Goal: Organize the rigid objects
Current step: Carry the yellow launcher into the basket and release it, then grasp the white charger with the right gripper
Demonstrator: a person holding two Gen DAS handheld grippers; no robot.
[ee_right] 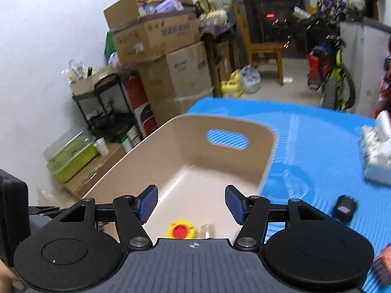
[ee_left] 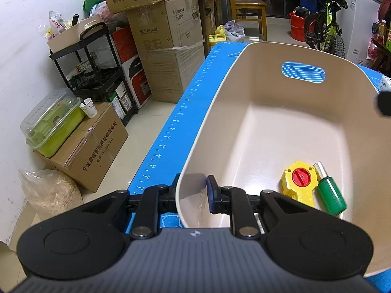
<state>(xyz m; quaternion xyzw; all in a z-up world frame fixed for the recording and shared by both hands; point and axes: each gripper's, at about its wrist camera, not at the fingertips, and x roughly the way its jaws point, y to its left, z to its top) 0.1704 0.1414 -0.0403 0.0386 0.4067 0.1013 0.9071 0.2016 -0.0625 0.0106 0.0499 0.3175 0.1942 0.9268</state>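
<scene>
A beige plastic bin (ee_left: 281,56) with a handle slot stands on the blue mat (ee_left: 185,102). Inside it lie a yellow toy with a red knob (ee_left: 299,183) and a green-handled tool with a silver tip (ee_left: 330,193). My left gripper (ee_left: 191,195) is shut on the bin's near wall, one finger inside and one outside. In the right wrist view the bin (ee_right: 232,124) lies ahead, with the yellow toy (ee_right: 180,229) low in the frame. My right gripper (ee_right: 191,204) is open and empty above the bin's near end.
A small black object (ee_right: 344,210) and a white tissue pack (ee_right: 377,151) lie on the mat (ee_right: 317,131) right of the bin. Stacked cardboard boxes (ee_left: 166,48), a black shelf cart (ee_left: 97,68) and a bicycle (ee_left: 327,24) stand on the floor beyond the table.
</scene>
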